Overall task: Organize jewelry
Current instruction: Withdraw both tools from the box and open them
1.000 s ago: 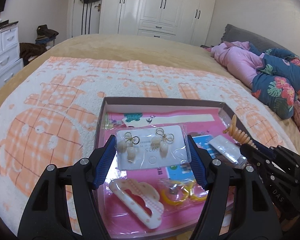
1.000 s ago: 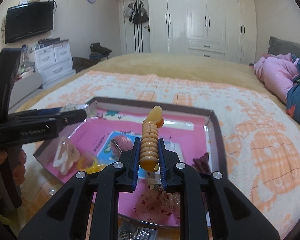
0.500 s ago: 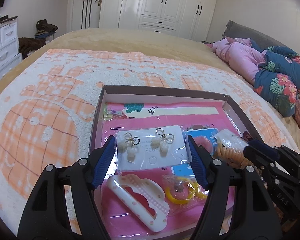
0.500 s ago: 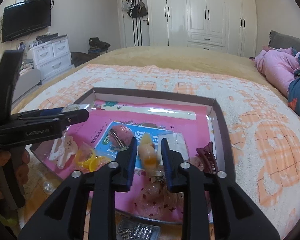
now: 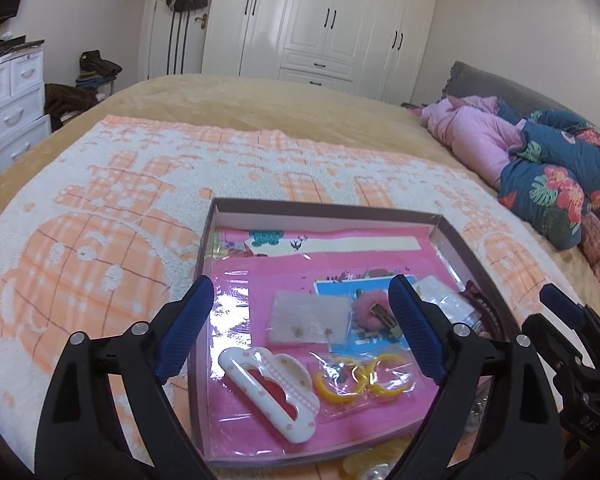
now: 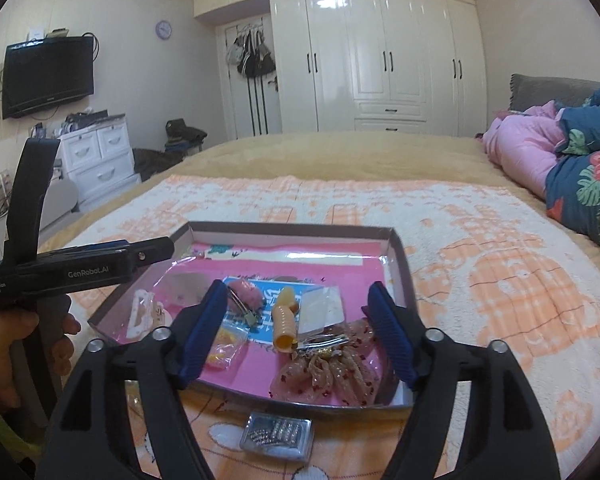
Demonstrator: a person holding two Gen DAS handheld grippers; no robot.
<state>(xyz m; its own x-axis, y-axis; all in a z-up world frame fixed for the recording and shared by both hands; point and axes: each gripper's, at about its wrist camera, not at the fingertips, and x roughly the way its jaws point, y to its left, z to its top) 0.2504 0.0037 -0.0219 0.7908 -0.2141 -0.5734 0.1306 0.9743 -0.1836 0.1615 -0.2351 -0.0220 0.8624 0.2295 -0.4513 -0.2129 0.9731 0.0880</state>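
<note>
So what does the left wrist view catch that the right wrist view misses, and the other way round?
Only the left wrist view shows the open left gripper head-on.

Only the right wrist view shows the ribbed orange spiral hair tie lying in the tray, the sheer dotted bow, the small clear case of silver beads outside the tray, and the wall television.

Both show the pink-lined shallow tray, the white cloud-shaped hair claw and the open right gripper.

Right side of the shallow pink-lined cardboard tray (image 5: 456,240) hidden behind the left gripper's blue finger (image 5: 414,326), yellow object (image 5: 374,462) below the tray cut by the frame edge, contents of the small clear bag (image 5: 308,318) too faint to identify.
</note>
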